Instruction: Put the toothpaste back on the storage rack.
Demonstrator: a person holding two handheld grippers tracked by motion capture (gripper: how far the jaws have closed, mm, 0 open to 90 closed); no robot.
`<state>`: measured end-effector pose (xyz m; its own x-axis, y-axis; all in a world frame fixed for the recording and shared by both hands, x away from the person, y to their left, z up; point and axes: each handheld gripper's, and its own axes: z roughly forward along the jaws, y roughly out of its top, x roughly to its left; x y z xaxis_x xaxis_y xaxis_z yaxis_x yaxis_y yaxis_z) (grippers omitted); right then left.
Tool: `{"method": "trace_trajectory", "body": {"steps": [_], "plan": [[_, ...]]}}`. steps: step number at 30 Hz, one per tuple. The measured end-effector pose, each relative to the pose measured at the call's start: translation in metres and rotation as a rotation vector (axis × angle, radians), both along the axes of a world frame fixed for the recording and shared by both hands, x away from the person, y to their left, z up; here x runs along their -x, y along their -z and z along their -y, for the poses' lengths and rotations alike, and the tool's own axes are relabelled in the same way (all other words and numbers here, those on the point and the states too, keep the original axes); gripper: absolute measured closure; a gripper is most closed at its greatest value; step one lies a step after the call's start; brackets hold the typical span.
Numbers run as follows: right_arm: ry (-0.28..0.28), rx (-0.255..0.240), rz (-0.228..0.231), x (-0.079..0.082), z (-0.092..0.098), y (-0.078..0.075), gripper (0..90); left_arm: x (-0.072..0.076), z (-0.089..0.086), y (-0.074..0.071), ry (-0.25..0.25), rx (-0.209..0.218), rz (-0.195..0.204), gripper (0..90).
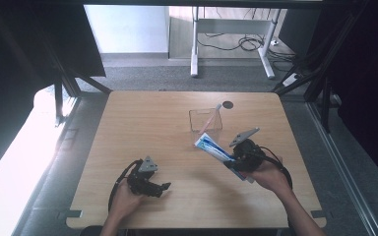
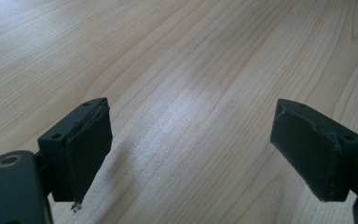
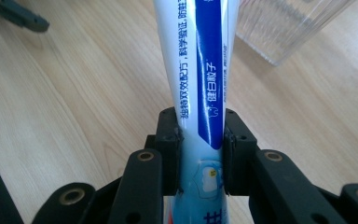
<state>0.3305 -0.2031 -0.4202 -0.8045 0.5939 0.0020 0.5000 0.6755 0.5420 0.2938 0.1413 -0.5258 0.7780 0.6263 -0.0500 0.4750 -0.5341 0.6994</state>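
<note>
The right gripper (image 1: 232, 158) is clamped on a blue-and-white toothpaste tube (image 1: 215, 151), both pads pressed flat against its sides in the right gripper view, where the tube (image 3: 200, 79) rises between the jaws and runs out past the top edge. In the high view the tube is held off the wooden table (image 1: 142, 128) at a slant, its free end pointing up and left toward a clear plastic container (image 1: 205, 120) standing near the table's far edge. A pink-handled stick-like item (image 1: 210, 118) leans inside that container; what it is cannot be told. The container's ribbed wall (image 3: 284, 28) lies just beyond the tube. The left gripper (image 1: 163, 187) rests low at the table's near left, well apart from the tube, its jaws spread wide with bare tabletop (image 2: 191, 70) between them.
</note>
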Motion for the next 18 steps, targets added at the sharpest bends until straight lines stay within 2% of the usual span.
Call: {"method": "trace_trajectory", "body": {"steps": [9,18], "plan": [[0.032,-0.053,0.041,-0.008,0.000,-0.016,73.0,0.000,-0.001,0.000,-0.009,0.001,0.008,12.9],[0.050,-0.098,0.071,-0.019,-0.003,-0.023,73.1,0.000,-0.001,-0.001,-0.015,0.004,0.009,12.9]]}}
